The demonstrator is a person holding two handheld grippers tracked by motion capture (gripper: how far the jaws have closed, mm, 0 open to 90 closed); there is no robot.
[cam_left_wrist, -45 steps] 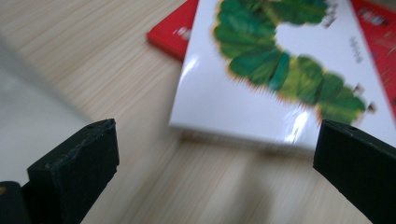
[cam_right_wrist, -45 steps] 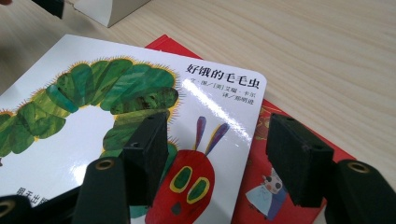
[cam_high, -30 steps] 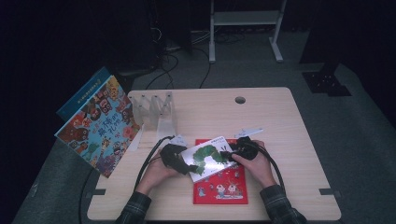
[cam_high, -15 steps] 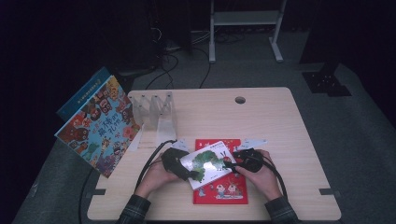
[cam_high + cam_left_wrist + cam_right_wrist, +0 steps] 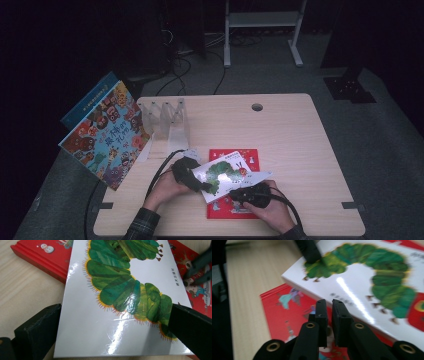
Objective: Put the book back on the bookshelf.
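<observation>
Now your right gripper (image 5: 329, 302) has let go and its fingers have just closed empty; your left gripper (image 5: 192, 176) alone clamps the caterpillar book (image 5: 120, 305) over the red book (image 5: 227, 156), near the tabletop's front edge.

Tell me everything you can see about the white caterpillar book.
The white caterpillar book is thin, with a glossy white cover, a green caterpillar with a red head, and small dark print. It lies slantwise on the red book near the table's front edge. The left tongs straddle one end, a jaw at each edge. The right tongs, nearly shut and holding nothing, sit just off its near edge.
</observation>
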